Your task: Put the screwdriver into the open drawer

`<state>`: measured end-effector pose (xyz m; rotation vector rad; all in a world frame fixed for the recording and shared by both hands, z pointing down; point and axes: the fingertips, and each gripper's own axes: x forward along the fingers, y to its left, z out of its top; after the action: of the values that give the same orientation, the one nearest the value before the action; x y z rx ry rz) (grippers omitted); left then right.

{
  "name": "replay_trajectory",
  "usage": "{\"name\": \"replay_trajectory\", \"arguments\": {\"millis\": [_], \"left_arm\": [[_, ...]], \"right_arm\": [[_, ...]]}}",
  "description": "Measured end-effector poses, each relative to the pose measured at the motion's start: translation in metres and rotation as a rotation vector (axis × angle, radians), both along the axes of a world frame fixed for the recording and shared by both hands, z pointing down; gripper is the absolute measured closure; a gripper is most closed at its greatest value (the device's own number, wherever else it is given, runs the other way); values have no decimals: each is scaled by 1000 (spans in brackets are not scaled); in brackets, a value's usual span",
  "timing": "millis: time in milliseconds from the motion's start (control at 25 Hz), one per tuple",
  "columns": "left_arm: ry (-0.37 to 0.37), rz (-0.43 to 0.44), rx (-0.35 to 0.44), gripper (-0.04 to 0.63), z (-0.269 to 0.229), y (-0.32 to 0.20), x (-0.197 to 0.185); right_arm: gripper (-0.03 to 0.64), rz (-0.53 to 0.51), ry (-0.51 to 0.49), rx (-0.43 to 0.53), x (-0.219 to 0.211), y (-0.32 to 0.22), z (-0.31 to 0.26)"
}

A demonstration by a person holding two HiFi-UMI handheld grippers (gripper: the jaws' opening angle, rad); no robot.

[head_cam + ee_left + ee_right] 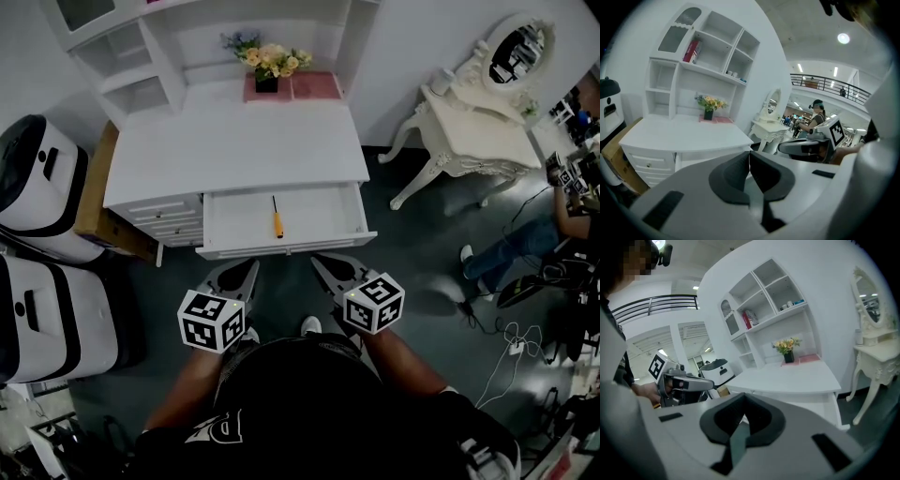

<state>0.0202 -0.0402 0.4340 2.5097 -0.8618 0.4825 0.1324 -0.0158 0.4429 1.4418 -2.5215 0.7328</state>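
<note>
Orange-handled screwdriver (277,217) is lying inside the open drawer (225,221) of the white worktop (234,150), its shaft pointing to 12 o'clock and its handle to 6 o'clock. At 6 o'clock of the drawer front, apart from it, the left hand-held gripper (251,268) and the right hand-held gripper (320,262) are hovering side by side, each showing jaws pressed together and gripping nothing.

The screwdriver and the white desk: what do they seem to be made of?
The screwdriver: orange handle, probably plastic; thin dark shaft, likely metal. The desk: smooth, matte white surface, probably painted wood or board; the look leaves it open.
</note>
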Motion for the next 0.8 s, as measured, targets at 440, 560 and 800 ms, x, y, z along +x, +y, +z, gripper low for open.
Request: {"name": "replay_trajectory", "arguments": {"millis": [440,560,800], "left_arm": [[1,16,0,580,3,-4,-5],[1,19,4,580,2,-4,-5],[-7,19,5,580,2,-5,-6]], "right_arm": [[609,17,6,-9,-6,-1,2],[609,18,8,-13,-6,-1,3],[609,17,9,-14,-6,-4,4]]}}
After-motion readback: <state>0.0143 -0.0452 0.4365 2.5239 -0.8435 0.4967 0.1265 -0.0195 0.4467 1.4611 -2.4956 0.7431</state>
